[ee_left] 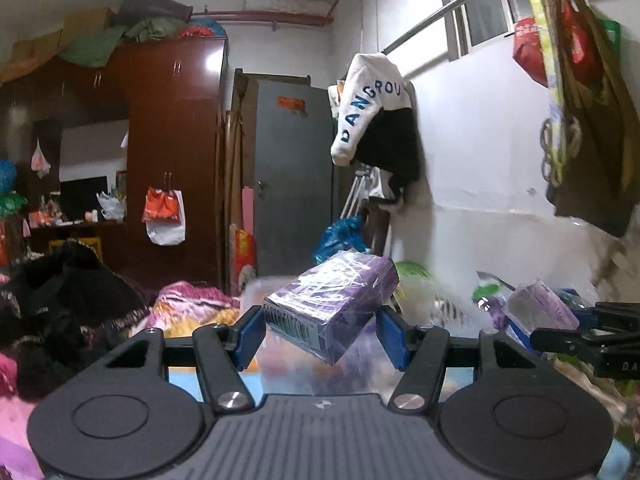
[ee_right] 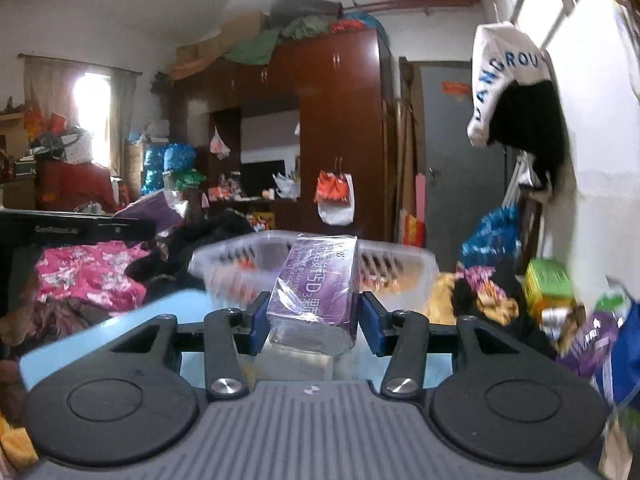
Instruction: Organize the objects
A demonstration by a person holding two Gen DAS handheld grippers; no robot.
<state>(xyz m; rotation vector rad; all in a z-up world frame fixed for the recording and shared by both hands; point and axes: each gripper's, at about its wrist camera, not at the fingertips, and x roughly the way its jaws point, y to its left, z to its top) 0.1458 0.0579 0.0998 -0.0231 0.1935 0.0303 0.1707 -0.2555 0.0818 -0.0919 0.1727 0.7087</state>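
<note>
My left gripper (ee_left: 320, 330) is shut on a purple plastic-wrapped box (ee_left: 332, 304), held tilted in the air above a blurred clear bin. My right gripper (ee_right: 314, 322) is shut on a second purple wrapped box (ee_right: 316, 292), held upright in front of a clear plastic basket (ee_right: 400, 276). In the left wrist view the right gripper (ee_left: 588, 332) shows at the right edge with its purple box (ee_left: 540, 308). In the right wrist view the left gripper (ee_right: 76, 228) shows at the left edge with its box (ee_right: 152, 210).
A light blue surface (ee_right: 132, 320) lies below the grippers. Piled clothes and pink bedding (ee_right: 88, 272) lie to the left. Bags, a green box (ee_right: 548, 284) and packets crowd the right by the white wall. A brown wardrobe (ee_left: 172, 140) and grey door (ee_left: 292, 176) stand behind.
</note>
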